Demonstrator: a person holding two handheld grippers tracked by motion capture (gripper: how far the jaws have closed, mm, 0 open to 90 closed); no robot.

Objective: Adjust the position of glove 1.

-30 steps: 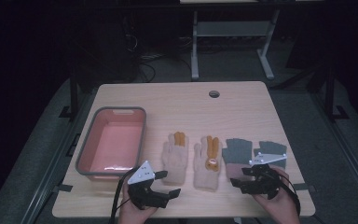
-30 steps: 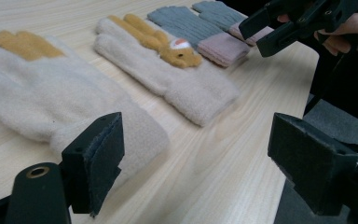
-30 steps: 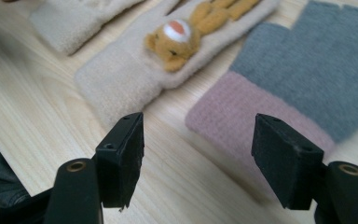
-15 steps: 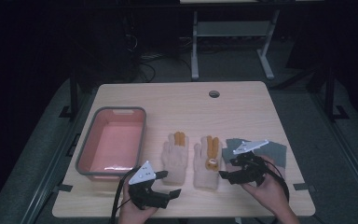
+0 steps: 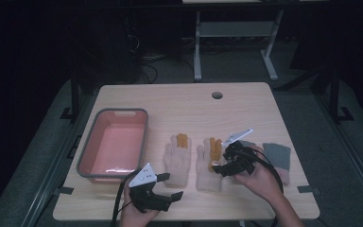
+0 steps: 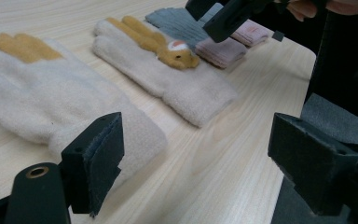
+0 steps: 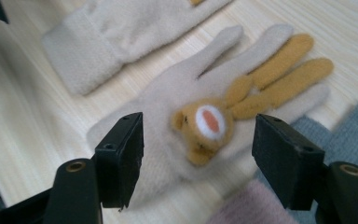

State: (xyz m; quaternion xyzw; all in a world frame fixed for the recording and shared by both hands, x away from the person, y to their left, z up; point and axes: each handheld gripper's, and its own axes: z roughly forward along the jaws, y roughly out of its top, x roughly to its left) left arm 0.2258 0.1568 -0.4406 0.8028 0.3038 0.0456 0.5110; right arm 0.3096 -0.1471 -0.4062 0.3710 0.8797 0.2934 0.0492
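Note:
Two cream gloves with orange fingers lie side by side in the middle of the table. My right gripper (image 5: 220, 163) hovers open over the right glove (image 5: 208, 172). In the right gripper view its jaws (image 7: 198, 158) straddle that glove's orange bunny patch (image 7: 207, 123) without touching it. The left glove (image 5: 178, 161) lies flat, and my left gripper (image 5: 170, 185) stands open just below its cuff near the front edge. In the left gripper view, the left glove's cuff (image 6: 135, 135) lies close to the left jaw, with bare wood between the jaws.
A pink tray (image 5: 87, 151) with a grey rim stands empty at the left of the table (image 5: 170, 104). A grey glove pair (image 5: 278, 155) with pink cuffs (image 6: 223, 46) lies right of the cream gloves. A cable hole (image 5: 217, 95) sits near the far edge.
My right gripper has moved left and forward from above the grey gloves to above the right cream glove. The left gripper has stayed in place.

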